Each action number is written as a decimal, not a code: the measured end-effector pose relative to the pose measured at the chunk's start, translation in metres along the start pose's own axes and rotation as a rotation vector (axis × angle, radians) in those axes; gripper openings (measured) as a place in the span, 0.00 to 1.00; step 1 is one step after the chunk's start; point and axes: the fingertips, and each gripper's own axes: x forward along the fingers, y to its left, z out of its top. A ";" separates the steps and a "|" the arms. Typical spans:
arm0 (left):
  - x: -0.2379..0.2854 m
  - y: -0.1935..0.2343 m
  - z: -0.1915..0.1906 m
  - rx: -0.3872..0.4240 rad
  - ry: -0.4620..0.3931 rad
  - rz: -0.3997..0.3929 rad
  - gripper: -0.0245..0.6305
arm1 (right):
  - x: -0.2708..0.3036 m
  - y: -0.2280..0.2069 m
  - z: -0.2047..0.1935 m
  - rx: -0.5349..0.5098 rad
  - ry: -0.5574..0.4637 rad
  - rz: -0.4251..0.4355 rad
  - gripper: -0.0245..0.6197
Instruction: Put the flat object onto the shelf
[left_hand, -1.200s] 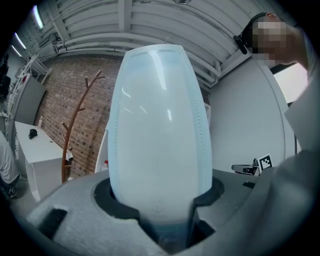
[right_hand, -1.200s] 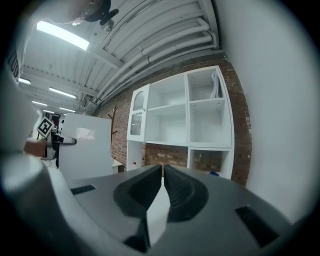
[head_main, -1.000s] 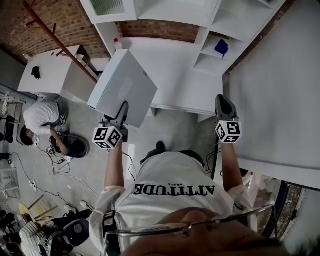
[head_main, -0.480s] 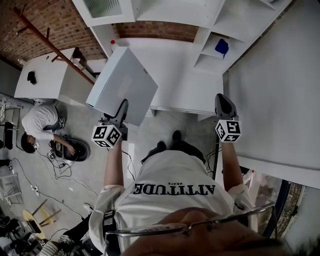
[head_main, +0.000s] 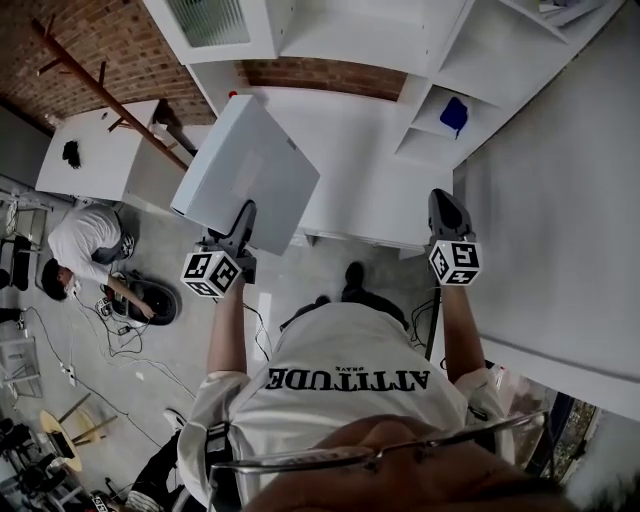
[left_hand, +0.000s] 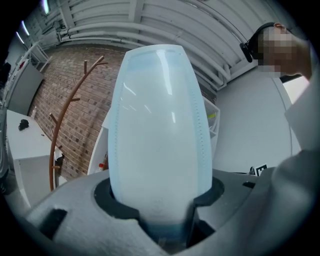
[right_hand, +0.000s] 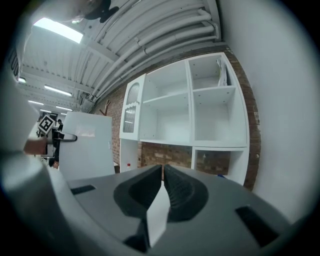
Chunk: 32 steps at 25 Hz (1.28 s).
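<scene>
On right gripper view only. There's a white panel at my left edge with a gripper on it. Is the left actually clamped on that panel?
Observer: Yes. The left gripper view shows the left gripper with its jaws closed on the near edge of the flat box.
Operator: Is it resting on anything?
Observer: No. In the head view it's off the floor, gripped at its near edge and reaching forward from the gripper.
Operator: Anything down low I can't see?
Observer: Cables lie on the floor out to the left of the left gripper, beside a crouching person.
</scene>
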 end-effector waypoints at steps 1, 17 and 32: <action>0.006 -0.001 0.002 -0.006 -0.004 0.000 0.46 | 0.007 -0.003 0.003 -0.001 -0.003 0.007 0.09; 0.123 -0.047 0.036 -0.146 -0.065 -0.085 0.46 | 0.093 -0.061 0.023 -0.010 -0.037 0.110 0.09; 0.220 -0.079 0.087 -0.327 -0.174 -0.125 0.46 | 0.138 -0.099 0.027 -0.011 -0.045 0.205 0.09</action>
